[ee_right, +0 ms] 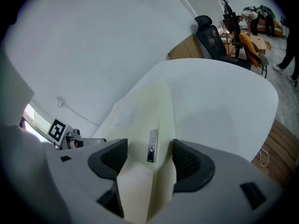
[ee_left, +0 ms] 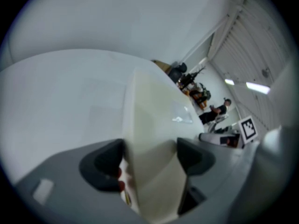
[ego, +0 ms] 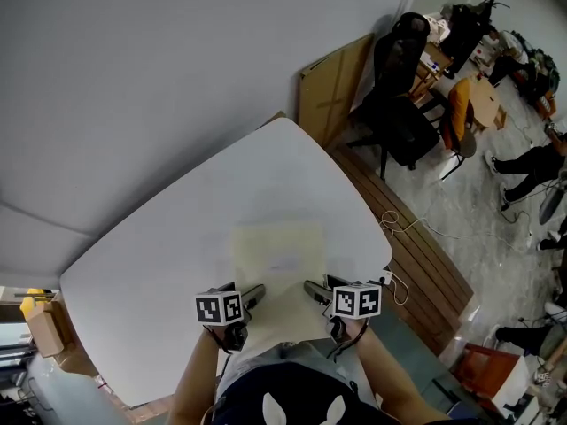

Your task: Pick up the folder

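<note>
A pale yellow folder (ego: 279,268) lies on the white table (ego: 159,255), its near edge at the table's front. My left gripper (ego: 252,295) is shut on its near left part, and my right gripper (ego: 314,290) is shut on its near right part. In the left gripper view the folder (ee_left: 154,120) fills the gap of the left gripper (ee_left: 147,160) and bends upward. In the right gripper view the folder (ee_right: 145,106) runs through the right gripper (ee_right: 149,157); a small metal clip (ee_right: 152,145) sits on it between the jaws.
A black office chair (ego: 403,104) and a cardboard sheet (ego: 332,87) leaning on the wall stand beyond the table's far right corner. A white cable (ego: 399,228) lies on the wooden floor strip at the right. A cardboard box (ego: 40,326) sits at the left.
</note>
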Demonstrator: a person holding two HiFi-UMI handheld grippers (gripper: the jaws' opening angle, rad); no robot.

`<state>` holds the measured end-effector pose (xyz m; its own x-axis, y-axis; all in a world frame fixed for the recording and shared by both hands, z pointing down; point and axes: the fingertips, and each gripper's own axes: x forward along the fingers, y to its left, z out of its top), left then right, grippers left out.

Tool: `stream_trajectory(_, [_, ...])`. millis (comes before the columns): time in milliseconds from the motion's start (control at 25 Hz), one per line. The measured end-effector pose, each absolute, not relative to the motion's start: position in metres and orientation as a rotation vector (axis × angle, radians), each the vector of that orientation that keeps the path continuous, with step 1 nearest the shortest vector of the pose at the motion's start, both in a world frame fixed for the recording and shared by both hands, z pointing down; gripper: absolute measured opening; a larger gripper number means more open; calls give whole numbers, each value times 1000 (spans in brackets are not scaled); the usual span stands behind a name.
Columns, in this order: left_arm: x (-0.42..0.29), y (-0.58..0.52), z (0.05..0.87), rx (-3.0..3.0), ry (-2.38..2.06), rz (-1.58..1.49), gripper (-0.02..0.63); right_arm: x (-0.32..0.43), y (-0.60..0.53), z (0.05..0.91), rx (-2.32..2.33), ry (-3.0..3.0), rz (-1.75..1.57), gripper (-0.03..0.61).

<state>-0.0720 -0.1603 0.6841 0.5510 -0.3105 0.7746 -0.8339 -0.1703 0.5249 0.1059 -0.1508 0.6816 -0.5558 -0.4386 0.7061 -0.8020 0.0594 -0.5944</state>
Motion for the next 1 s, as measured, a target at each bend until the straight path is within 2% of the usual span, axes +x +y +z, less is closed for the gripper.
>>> stream_trajectory(1000, [-73, -169, 646, 1861, -1022, 592, 356, 103, -157, 648, 1301, -2087, 1365, 287])
